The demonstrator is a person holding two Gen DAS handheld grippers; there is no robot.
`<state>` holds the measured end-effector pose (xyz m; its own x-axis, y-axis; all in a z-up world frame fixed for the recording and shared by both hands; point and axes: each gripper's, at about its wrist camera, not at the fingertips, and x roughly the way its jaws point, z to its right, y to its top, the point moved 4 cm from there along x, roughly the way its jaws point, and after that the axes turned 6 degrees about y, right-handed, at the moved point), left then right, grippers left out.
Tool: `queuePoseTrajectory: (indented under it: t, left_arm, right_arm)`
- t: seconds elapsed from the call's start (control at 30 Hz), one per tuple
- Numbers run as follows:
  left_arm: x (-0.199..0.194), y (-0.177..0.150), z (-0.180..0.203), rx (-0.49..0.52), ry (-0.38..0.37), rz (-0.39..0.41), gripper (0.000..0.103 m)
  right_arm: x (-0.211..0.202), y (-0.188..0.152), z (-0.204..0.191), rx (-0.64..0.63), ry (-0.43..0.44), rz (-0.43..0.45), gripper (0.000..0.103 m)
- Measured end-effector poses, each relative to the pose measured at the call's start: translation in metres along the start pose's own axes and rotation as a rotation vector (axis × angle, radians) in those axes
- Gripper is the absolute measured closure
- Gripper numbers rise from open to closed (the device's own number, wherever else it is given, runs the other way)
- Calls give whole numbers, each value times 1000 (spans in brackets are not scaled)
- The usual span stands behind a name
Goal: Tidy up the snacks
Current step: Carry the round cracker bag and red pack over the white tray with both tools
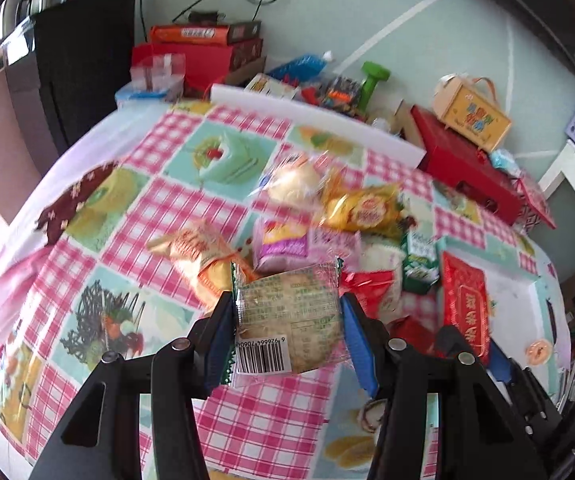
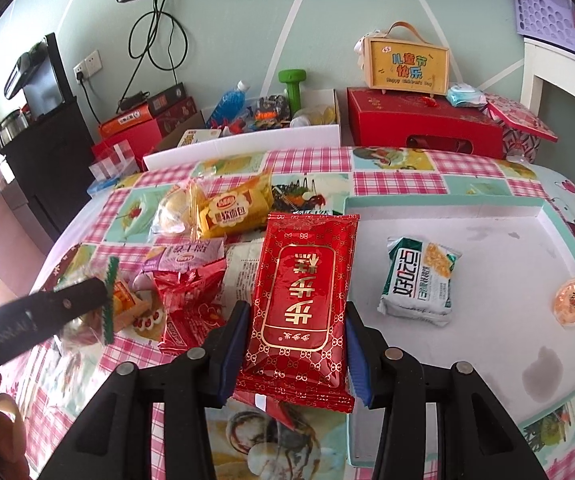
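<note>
Snacks lie heaped on the checked tablecloth (image 2: 399, 172), just left of the white tray (image 2: 487, 240). My left gripper (image 1: 287, 320) pinches a clear-wrapped biscuit packet (image 1: 287, 316) by its edges, lifted above the heap. My right gripper (image 2: 295, 332) clamps a red packet (image 2: 303, 300) with gold lettering, held over the tray's left edge. Inside the tray lie a green-and-white cracker packet (image 2: 419, 280) and, further right, a small orange jelly cup (image 2: 572, 302). A yellow bread packet (image 2: 231, 208) sits at the heap's far side.
</note>
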<state>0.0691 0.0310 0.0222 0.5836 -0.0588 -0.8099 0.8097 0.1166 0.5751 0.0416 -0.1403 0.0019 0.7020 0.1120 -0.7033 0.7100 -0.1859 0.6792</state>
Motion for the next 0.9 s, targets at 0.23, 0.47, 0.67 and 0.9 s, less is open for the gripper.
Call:
queuePoseTrajectory:
  t: [0.23,0.47,0.67,0.9]
  left_arm:
    - [-9,5,38,77,-42,51,49]
    - [-14,2,92,178,-115,78,49]
    - [-12,-13,145,295,-183,71,49]
    - [-2,-41,197,414,-251,23,49]
  right_arm:
    - [-4,2,12,29,-6,6,55]
    - [-23,6,70,121,-119,41,55]
    - [-38,-2,137,233,-224,37,55]
    - [-46,-14,190,318,-297,10,55]
